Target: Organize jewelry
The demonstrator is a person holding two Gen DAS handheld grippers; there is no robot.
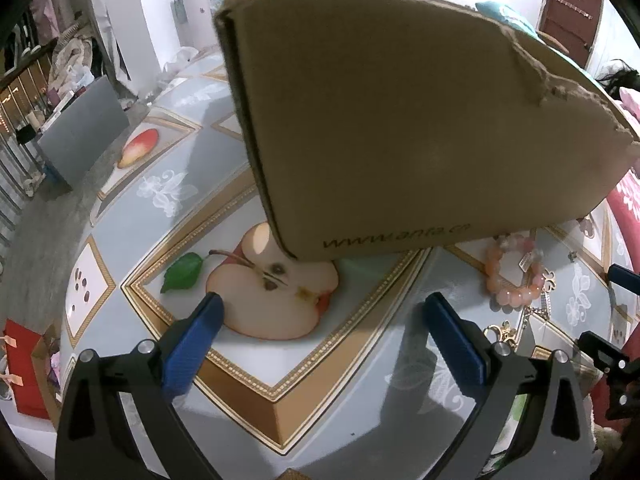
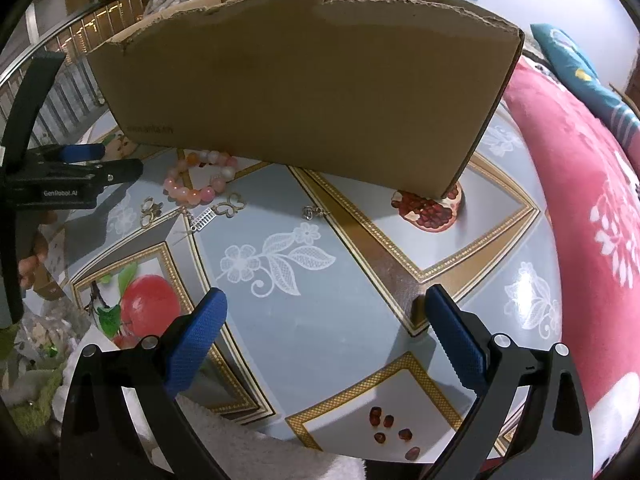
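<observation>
Jewelry lies left of centre in our right wrist view: a pink bead bracelet [image 2: 199, 178] touching the cardboard box [image 2: 304, 80], a butterfly charm [image 2: 230, 206] just below; our left gripper [image 1: 320, 316] and right gripper [image 2: 326, 312] both gape wide, empty

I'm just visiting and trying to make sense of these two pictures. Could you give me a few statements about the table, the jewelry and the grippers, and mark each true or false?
1. Both grippers are empty. True: the left gripper and right gripper are open, holding nothing.
2. The pink bead bracelet lies inside the cardboard box. False: it lies on the table, in front of the box.
3. A butterfly-shaped charm lies near the bracelet. True.
4. The tablecloth is plain white. False: it shows printed fruit and lace flowers.
5. The box's top edge is torn. True.
</observation>
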